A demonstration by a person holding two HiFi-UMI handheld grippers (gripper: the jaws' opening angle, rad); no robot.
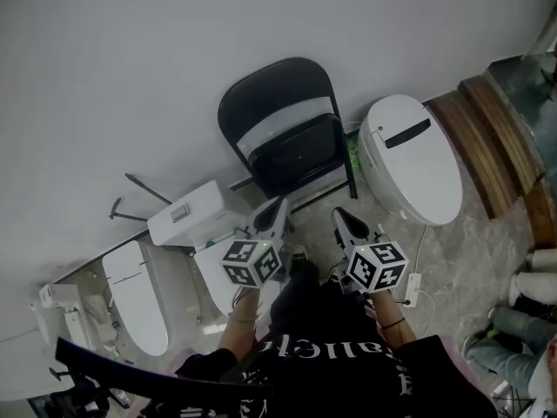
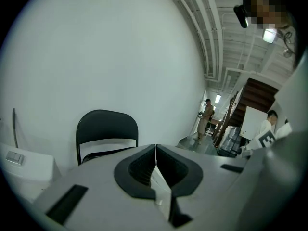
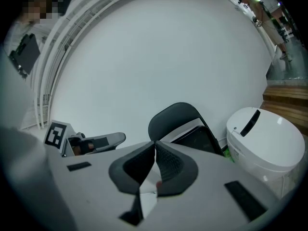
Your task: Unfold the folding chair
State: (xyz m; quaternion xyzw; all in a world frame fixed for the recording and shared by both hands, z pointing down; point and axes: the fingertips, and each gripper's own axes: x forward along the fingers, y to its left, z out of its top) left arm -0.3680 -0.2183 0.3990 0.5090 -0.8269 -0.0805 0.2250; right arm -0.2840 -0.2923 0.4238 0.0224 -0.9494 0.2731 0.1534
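A black folding chair (image 1: 287,129) leans folded against the white wall, its rounded backrest up and its seat flat against the frame. It also shows ahead in the left gripper view as the chair (image 2: 107,134) and in the right gripper view as the chair (image 3: 185,124). My left gripper (image 1: 280,203) is held in front of the chair's lower left, shut and empty, short of the frame. My right gripper (image 1: 338,213) is near the chair's lower right leg, also shut with nothing between its jaws. Neither touches the chair.
A white toilet (image 1: 413,157) stands right of the chair, and a white cistern (image 1: 187,214) with another toilet (image 1: 139,299) stands at the left. Wooden steps (image 1: 487,138) are at the far right. A person (image 2: 207,117) stands far down the corridor.
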